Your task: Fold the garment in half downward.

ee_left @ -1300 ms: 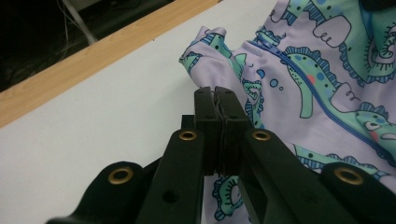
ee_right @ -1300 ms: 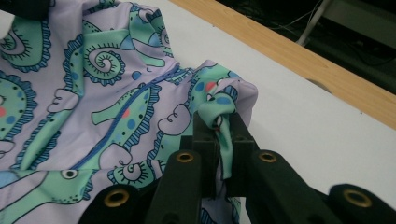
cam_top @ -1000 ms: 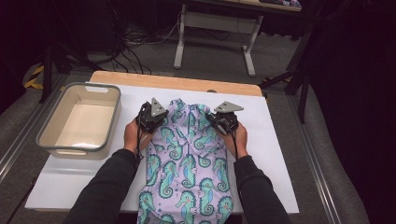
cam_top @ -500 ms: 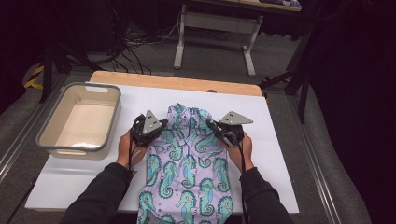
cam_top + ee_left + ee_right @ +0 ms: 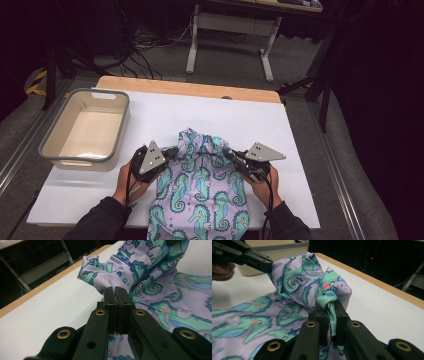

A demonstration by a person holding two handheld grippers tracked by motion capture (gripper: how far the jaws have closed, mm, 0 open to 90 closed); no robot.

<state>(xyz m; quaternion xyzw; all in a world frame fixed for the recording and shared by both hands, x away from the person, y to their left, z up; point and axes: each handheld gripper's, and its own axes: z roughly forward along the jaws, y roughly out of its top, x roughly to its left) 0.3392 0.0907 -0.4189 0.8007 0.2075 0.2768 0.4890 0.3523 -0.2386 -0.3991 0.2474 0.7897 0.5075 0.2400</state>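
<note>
Seahorse-print garment (image 5: pixel 202 192) lies on the white surface (image 5: pixel 150 120) in front of us, its long axis running from the near edge, where it spills over, away toward the far side. We have its far end pinched at both corners. Our left gripper (image 5: pixel 172 151) is clenched on the left corner of that end; in the left gripper view (image 5: pixel 116 293) the jaws stand pressed together with fabric caught at their tips. Our right gripper (image 5: pixel 230 156) grasps the right corner, and in the right gripper view (image 5: pixel 329 306) a bunched fold of cloth is squeezed between the jaws. The far end is lifted and gathered between the two, puckering toward the middle. Both hands sit at about the same point along the garment's length, one on either side of its axis, so neither is nearer. We judge that a fold toward us would have to run along that axis, over the flat stretch of cloth between our forearms. The grey bin (image 5: pixel 85 127) stands to the left, well apart from the garment.
</note>
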